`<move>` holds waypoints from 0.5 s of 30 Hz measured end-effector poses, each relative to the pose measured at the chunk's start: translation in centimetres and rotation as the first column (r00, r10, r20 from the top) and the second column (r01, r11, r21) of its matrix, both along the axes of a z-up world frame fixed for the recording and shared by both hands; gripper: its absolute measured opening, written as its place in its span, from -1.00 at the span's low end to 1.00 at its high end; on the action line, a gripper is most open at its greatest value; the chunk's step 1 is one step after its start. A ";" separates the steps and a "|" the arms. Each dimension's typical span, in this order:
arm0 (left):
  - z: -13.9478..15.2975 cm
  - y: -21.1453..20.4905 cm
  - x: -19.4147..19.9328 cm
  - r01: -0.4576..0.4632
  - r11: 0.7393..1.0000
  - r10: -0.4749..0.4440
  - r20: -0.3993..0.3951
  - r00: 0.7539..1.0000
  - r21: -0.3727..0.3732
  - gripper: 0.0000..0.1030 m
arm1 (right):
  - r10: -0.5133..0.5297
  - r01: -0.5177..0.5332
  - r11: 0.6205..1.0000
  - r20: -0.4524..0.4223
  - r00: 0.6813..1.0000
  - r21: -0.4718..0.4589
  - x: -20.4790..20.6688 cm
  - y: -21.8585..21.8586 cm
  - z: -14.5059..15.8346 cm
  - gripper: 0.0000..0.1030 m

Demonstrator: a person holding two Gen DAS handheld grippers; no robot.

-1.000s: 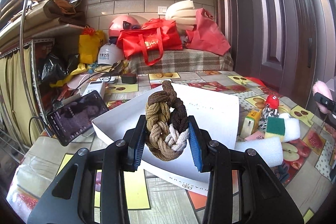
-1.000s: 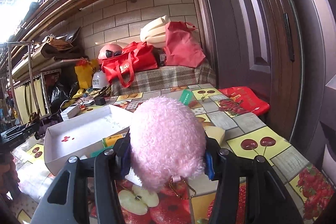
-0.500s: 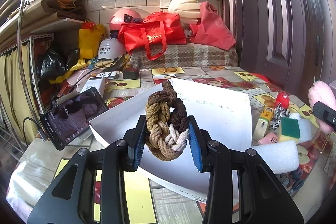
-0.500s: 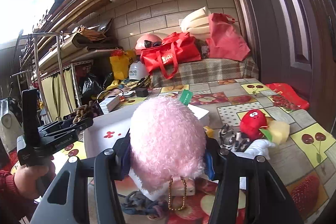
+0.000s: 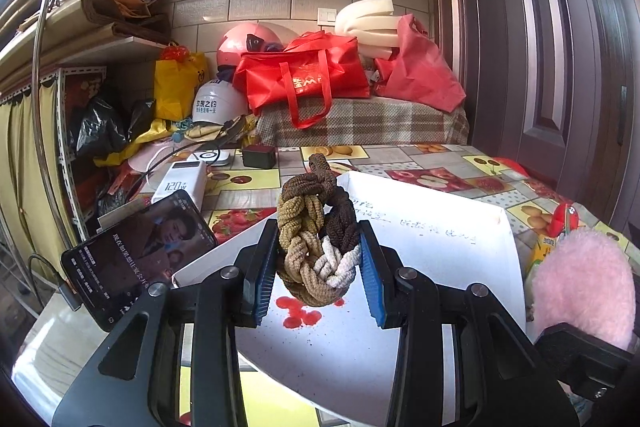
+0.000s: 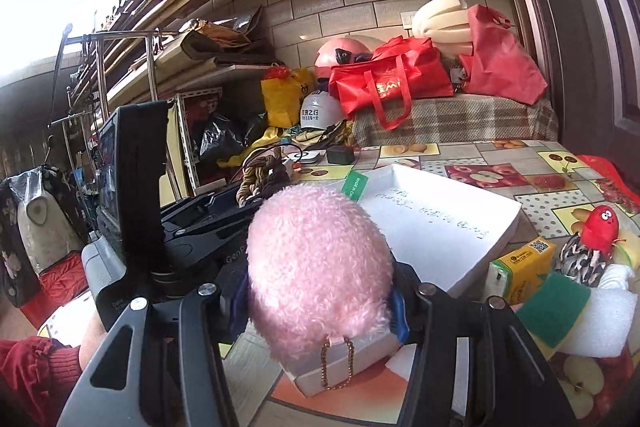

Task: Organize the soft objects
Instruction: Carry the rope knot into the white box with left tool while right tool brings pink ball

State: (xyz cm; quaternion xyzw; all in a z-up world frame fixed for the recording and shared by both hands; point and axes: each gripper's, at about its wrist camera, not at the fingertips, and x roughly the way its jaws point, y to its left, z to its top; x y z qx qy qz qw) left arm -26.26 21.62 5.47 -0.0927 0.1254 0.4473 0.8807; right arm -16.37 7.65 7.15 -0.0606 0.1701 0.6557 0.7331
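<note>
My left gripper (image 5: 318, 263) is shut on a braided rope toy (image 5: 316, 239) in brown, tan and cream, held over the near part of a shallow white box (image 5: 440, 239). My right gripper (image 6: 320, 301) is shut on a fluffy pink pompom (image 6: 316, 267) with a small gold chain, at the box's (image 6: 432, 223) near corner. In the left wrist view the pompom (image 5: 580, 283) shows at the right edge of the box. In the right wrist view the left gripper (image 6: 256, 195) with the rope toy (image 6: 260, 179) sits to the left of the pompom.
Right of the box lie a red plush toy (image 6: 600, 227), a yellow carton (image 6: 520, 267), a green sponge (image 6: 552, 307) and white foam (image 6: 600, 323). A phone (image 5: 140, 259) and a power bank (image 5: 182, 183) stand left of it. Red bags (image 5: 304, 75) and helmets sit behind.
The right gripper has swung left with the pompom, up to the white box and beside the left gripper. The left gripper has moved a little over the box, still gripping the rope toy.
</note>
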 end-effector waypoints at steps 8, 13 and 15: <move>0.1 2.3 1.8 0.029 0.999 -0.030 -0.003 1.000 -0.015 -0.27 | -0.144 0.143 0.990 -0.003 0.990 -0.012 3.5 2.5 -0.5 0.04; 0.1 3.0 2.8 0.055 0.998 -0.054 0.004 0.999 -0.031 -0.27 | -0.271 0.271 0.963 -0.001 0.963 0.007 6.8 2.4 -0.3 0.05; 0.1 3.1 3.1 0.063 0.998 -0.063 0.002 0.998 -0.030 -0.27 | -0.282 0.282 0.959 -0.026 0.959 -0.007 7.5 2.5 -0.5 0.07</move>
